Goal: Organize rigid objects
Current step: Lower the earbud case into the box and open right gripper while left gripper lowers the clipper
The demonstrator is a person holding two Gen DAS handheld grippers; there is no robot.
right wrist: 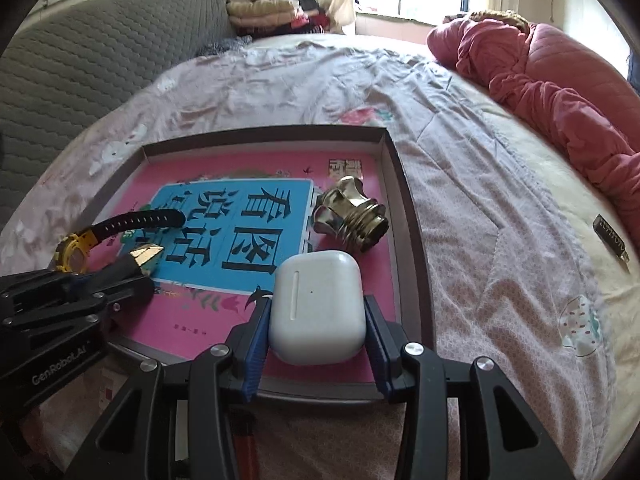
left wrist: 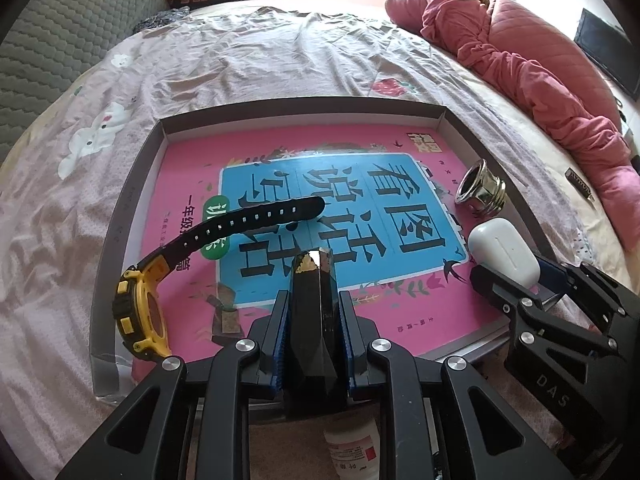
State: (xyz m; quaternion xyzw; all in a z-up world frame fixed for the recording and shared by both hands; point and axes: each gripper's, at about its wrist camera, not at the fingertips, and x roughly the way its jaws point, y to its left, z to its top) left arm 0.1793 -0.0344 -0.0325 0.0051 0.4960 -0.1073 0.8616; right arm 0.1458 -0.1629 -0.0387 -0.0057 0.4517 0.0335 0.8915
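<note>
A grey shallow box point(left wrist: 132, 196) point(right wrist: 404, 184) lies on the bed with a pink and blue book point(left wrist: 360, 184) point(right wrist: 224, 216) in it. My left gripper point(left wrist: 313, 308) is shut on a black faceted object with a gold tip point(left wrist: 314, 304) point(right wrist: 146, 256), held over the box's near edge. My right gripper point(right wrist: 318, 320) point(left wrist: 516, 276) is shut on a white earbud case point(right wrist: 318, 304) point(left wrist: 502, 250) above the box's near right corner. A yellow and black watch point(left wrist: 144, 308) point(right wrist: 76, 256) lies at the box's left. A brass threaded fitting point(left wrist: 480, 186) point(right wrist: 352, 212) lies at its right.
A pink quilt point(left wrist: 520, 64) point(right wrist: 560, 92) is heaped along the right of the bed. A grey padded headboard point(left wrist: 60, 40) point(right wrist: 80, 60) stands at the left. A small dark bar point(right wrist: 612, 238) point(left wrist: 580, 182) lies on the sheet at right. A white bottle point(left wrist: 352, 448) lies below my left gripper.
</note>
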